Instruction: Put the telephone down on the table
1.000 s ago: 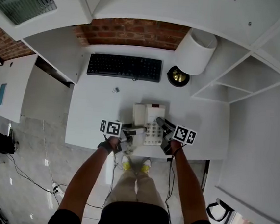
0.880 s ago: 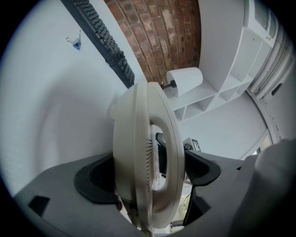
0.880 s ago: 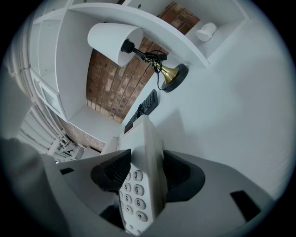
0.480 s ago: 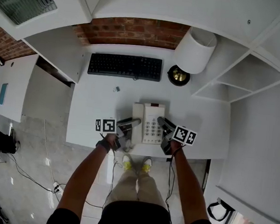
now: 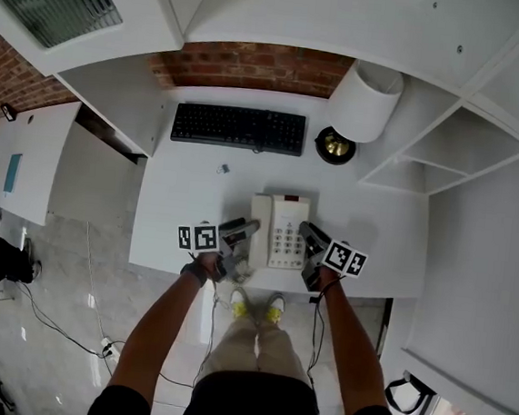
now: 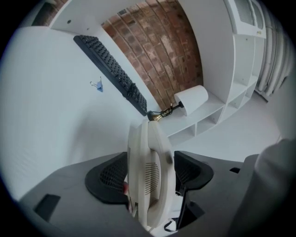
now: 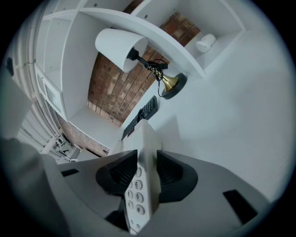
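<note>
White telephone (image 5: 278,231): left claw (image 5: 246,234), right claw (image 5: 308,239) just closed onto it.

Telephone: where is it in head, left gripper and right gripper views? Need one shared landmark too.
Head view: telephone, picture centre, below the keyboard.
Left gripper view: bottom centre, edge-on, handset side; keyboard upper left.
Right gripper view: bottom centre, keypad showing; keyboard just above it.
Shared landmark: the black keyboard.
</note>
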Demonstrator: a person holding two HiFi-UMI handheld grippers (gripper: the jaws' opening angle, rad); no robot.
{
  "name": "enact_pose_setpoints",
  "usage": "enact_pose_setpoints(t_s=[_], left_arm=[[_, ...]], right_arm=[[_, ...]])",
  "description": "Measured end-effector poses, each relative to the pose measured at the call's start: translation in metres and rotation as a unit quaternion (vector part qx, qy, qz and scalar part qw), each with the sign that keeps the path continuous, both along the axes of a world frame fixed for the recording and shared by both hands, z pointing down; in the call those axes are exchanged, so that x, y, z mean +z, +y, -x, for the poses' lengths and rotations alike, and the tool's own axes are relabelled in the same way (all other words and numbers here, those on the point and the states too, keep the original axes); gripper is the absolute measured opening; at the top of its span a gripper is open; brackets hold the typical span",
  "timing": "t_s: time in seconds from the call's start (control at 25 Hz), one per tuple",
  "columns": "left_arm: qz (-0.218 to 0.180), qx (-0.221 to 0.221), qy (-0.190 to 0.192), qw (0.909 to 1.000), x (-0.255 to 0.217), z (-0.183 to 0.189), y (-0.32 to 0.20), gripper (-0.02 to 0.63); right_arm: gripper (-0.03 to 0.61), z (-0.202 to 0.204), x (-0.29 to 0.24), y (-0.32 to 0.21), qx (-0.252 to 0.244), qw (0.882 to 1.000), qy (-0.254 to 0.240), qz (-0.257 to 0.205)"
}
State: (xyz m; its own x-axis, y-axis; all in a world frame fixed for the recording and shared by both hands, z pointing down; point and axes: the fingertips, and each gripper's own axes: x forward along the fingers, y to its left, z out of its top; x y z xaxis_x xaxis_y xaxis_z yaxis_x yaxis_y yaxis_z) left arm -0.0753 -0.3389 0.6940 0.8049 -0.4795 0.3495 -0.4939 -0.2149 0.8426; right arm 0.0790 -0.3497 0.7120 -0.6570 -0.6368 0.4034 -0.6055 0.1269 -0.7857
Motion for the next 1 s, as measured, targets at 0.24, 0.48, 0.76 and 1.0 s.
enact_pose_setpoints(t_s=[0.24,0.48,0.76,1.0], left_arm=[[-0.065,0.007,-0.116,0.9910,-0.021,0.015,0.017,0.249],[-0.174,-0.050,-0.361,0.9146,-0.044,0.037,0.023,0.074],[-0.303,0.019,-0.382,0.8730,-0.098,0.004,0.077,0.018],[-0.345,-0.022,-0.322,0.8817,-0.175,0.003,0.073,0.018]], right_arm=[[0.086,-0.004,-0.028,0.019,-0.013,0.999,0.025,-0.024],[-0.003,0.006,-0.055,0.043,-0.113,0.964,0.214,-0.107],[-0.003,0.022,-0.120,0.086,-0.154,0.923,0.289,-0.200],[-0.003,0.016,-0.197,0.084,-0.109,0.908,0.300,-0.271]])
